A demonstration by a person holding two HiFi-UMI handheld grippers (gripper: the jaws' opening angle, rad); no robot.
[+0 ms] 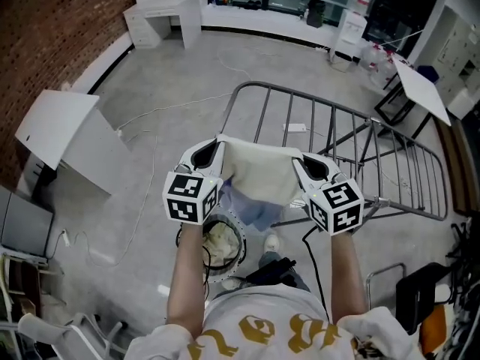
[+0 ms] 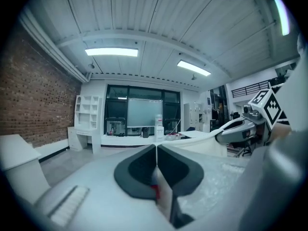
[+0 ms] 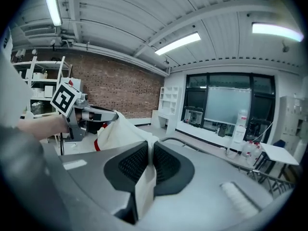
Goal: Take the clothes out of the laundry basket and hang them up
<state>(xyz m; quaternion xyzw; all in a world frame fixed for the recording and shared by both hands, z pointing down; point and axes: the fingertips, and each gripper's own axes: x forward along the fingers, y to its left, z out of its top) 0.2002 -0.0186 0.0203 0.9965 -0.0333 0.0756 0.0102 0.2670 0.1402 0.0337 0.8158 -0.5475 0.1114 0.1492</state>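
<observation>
Garment: The cream garment is hanging spread between the 2 grippers, above the near left corner of the drying rack. A pale blue part is drooping below its lower edge. Whether it is touching a rail cannot be told.

Left gripper: The left gripper is pinching the garment's upper left edge. Its jaws are pressing together on a thin fold, with a bit of red trim showing between them.

Right gripper: The right gripper is clamping the upper right edge, with a flat strip of cream cloth running down between its closed jaws.

Laundry basket: The laundry basket is standing on the floor below the left gripper, just beside the person's feet, and light cloth is lying in it.

Handling: The garment is looking light, soft and limp. It is sagging between the 2 holds and is probably not going to keep any shape of its own. It is not fragile, though thin cloth may be slipping out of the jaws if pulled taut.

Where to hold: The top edge, at 2 points well apart as now, is serving well. A seam or trimmed edge, where the cloth is doubled, is likely giving the firmest bite.

Step in hand: The person is probably spreading the garment to drape it over a rail at the rack's near edge.
</observation>
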